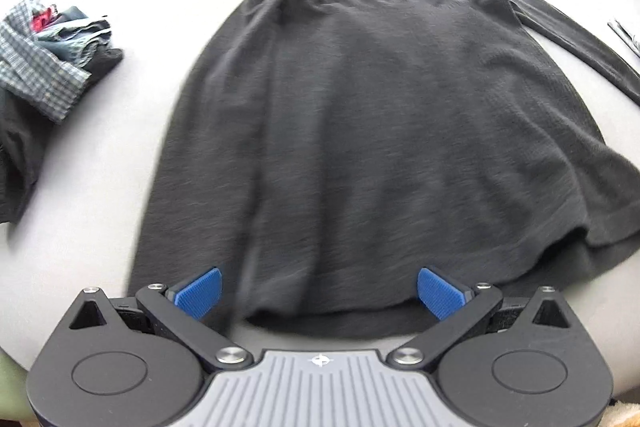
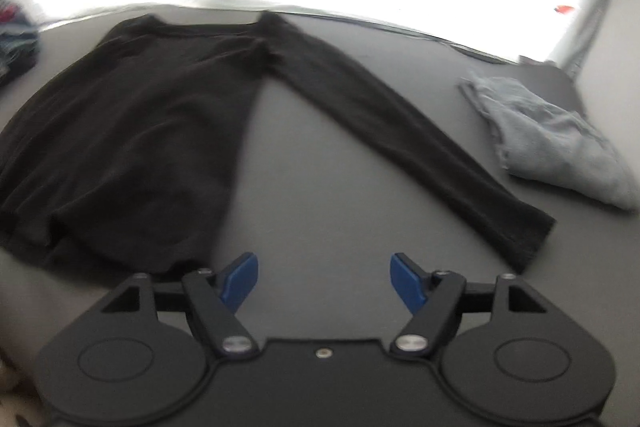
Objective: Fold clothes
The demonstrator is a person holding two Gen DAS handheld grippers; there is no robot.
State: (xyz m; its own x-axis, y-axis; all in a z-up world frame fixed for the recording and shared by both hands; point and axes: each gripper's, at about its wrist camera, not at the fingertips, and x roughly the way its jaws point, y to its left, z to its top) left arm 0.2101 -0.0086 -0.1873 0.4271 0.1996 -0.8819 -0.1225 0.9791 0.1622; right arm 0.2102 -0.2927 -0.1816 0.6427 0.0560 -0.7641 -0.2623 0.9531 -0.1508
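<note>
On the surface (image 1: 100, 187) your black long-sleeved shirt (image 1: 360, 127) lies flat, unfolded, one sleeve (image 2: 400, 131) outstretched; left gripper (image 1: 318, 293) and right gripper (image 2: 324, 281) gape empty; folding remains.

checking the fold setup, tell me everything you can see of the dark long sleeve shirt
The dark long sleeve shirt is charcoal, of a thin knit-looking fabric, spread flat on the pale table with its neckline at the far side and its hem near the cameras. One sleeve lies out straight, angled away from the body; the other is not visible. The hem is slightly rumpled at one corner. Nothing grips it; both tongs hover open at its near edge.
</note>
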